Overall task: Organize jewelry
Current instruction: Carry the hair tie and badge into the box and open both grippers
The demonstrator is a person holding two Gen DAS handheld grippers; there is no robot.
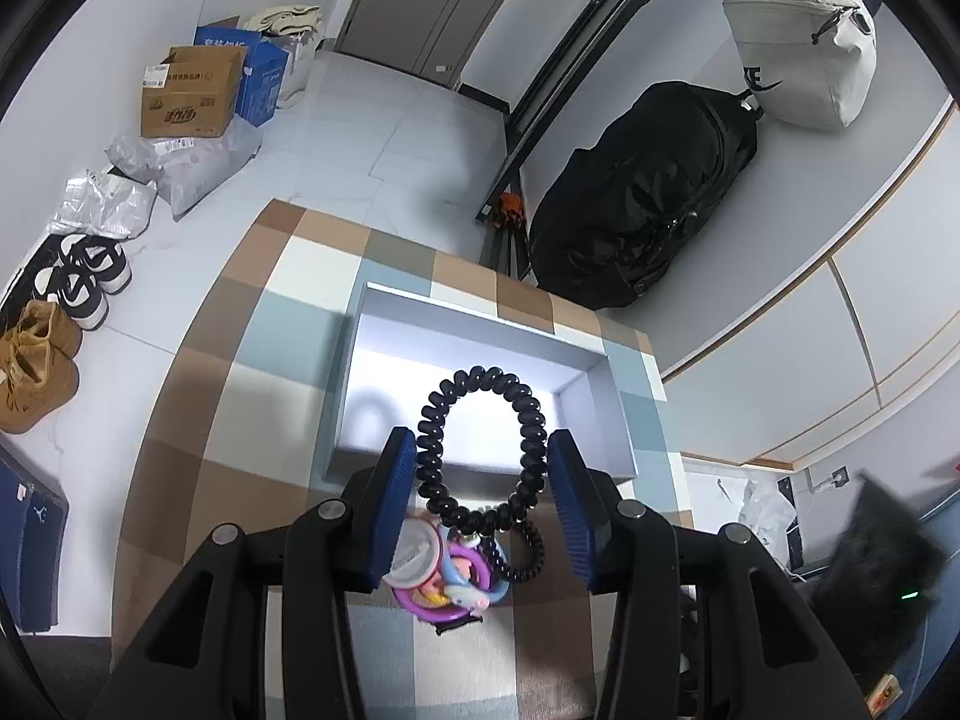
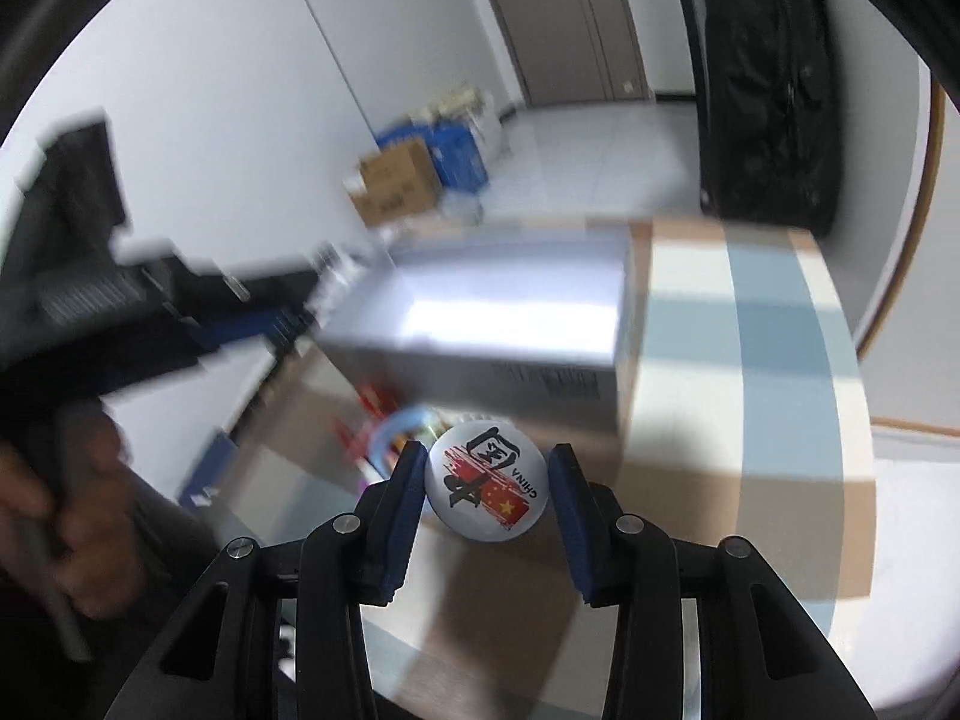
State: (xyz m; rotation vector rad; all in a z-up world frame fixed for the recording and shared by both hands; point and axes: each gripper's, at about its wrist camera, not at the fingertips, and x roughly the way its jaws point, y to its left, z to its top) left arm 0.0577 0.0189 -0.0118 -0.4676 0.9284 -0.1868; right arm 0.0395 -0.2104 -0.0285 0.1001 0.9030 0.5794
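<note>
My left gripper [image 1: 482, 450] is shut on a black spiral hair tie [image 1: 480, 444] and holds it upright over the near edge of an open grey box [image 1: 591, 414] on the checked tablecloth [image 1: 240, 360]. Below it lies a small pile of jewelry [image 1: 447, 576]: purple and white rings and a second black spiral tie. My right gripper [image 2: 487, 468] is shut on a round white badge [image 2: 486, 483] printed with a red flag and "CHINA". It holds the badge just in front of the grey box [image 2: 510, 348]. The left gripper [image 2: 180, 312] shows blurred in the right wrist view.
A black backpack [image 1: 648, 198] and a white bag [image 1: 798, 54] lie on a white bench to the right. Cardboard boxes [image 1: 186, 90], plastic bags and shoes [image 1: 84, 276] stand on the floor at the left. The table edge runs along the far side of the box.
</note>
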